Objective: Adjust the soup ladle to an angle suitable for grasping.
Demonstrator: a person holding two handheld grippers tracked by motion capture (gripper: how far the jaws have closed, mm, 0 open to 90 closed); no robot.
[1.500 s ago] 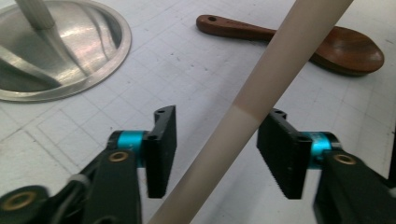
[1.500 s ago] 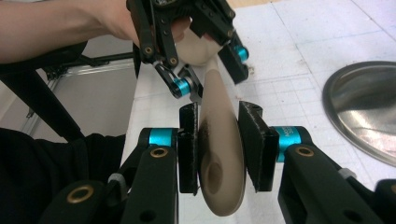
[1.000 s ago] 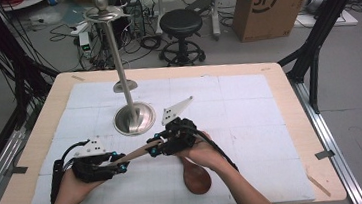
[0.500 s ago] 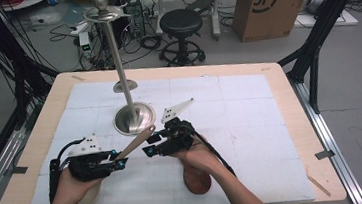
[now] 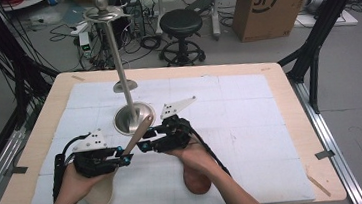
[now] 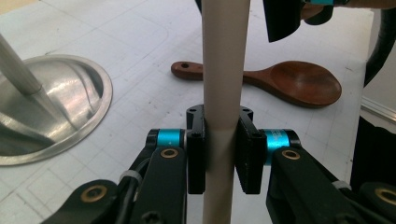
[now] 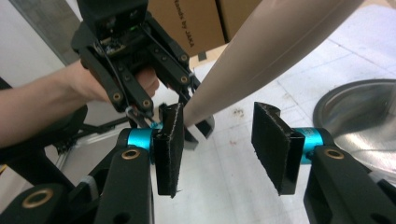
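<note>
A pale wooden spoon point(image 5: 137, 134) slants up toward the metal stand, its bowl point(image 5: 99, 190) low at the table's near edge. My left gripper point(image 5: 126, 157) is shut on its handle point(image 6: 224, 70); the jaws have just closed tight, and both pads point(image 6: 196, 154) press the shaft. My right gripper point(image 5: 145, 141) sits just right of the handle and is open; its jaws have just been opening. In the right gripper view the handle point(image 7: 261, 51) passes beyond the gap point(image 7: 219, 149), clear of the pads. A dark brown spoon point(image 6: 299, 84) lies flat on the table.
A metal stand with a round dished base point(image 5: 133, 117) and tall pole point(image 5: 117, 63) stands just behind the grippers. The dark spoon point(image 5: 196, 181) lies partly under the right forearm. A white mat point(image 5: 251, 125) covers the table, with bare room to the right. A stool and boxes stand beyond the table.
The pale spoon's handle has tilted up toward the stand. The right gripper's jaws have come off it and spread. The left gripper has kept hold.
</note>
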